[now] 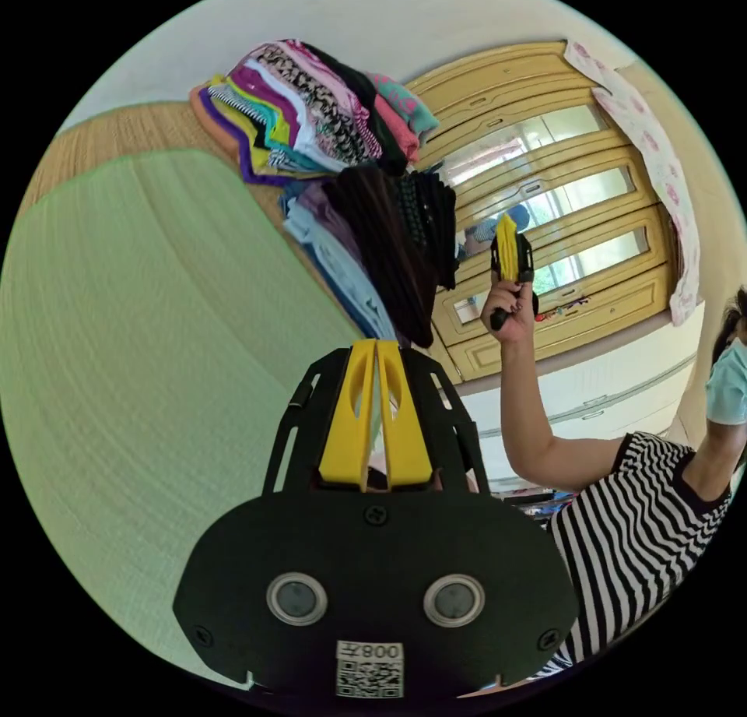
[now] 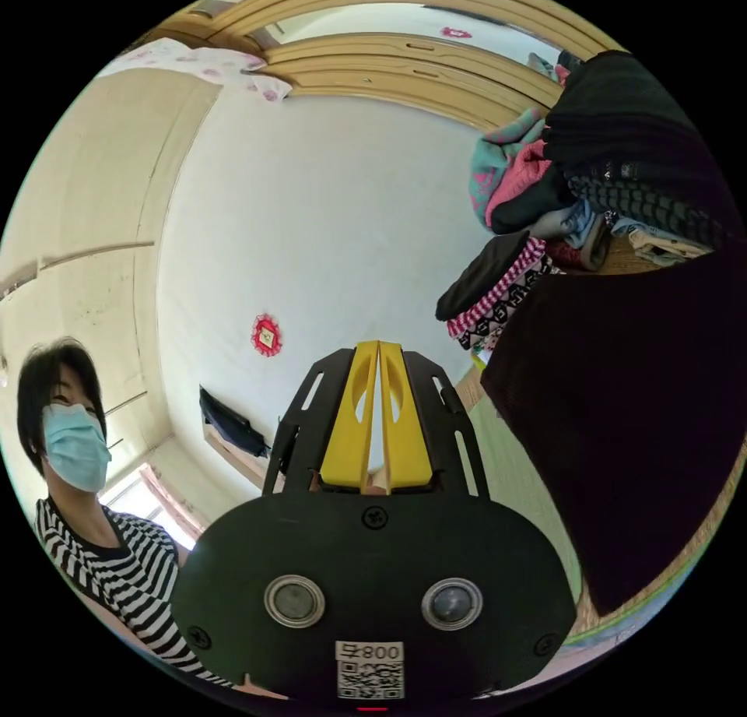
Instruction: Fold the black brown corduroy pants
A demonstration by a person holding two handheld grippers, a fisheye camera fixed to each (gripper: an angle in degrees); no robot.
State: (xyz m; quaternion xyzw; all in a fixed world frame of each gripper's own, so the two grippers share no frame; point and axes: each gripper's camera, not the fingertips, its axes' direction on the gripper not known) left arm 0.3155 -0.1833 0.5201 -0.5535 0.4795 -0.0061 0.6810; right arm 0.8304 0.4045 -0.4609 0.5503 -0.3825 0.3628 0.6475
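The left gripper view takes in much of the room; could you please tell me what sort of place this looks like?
Probably a bedroom in a home. A stack of folded colourful clothes rests on a green woven mat, and behind stands a yellow wooden cabinet with glass panels.

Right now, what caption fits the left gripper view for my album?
Left gripper, jaws together, over a green mat, beside stacked clothes.
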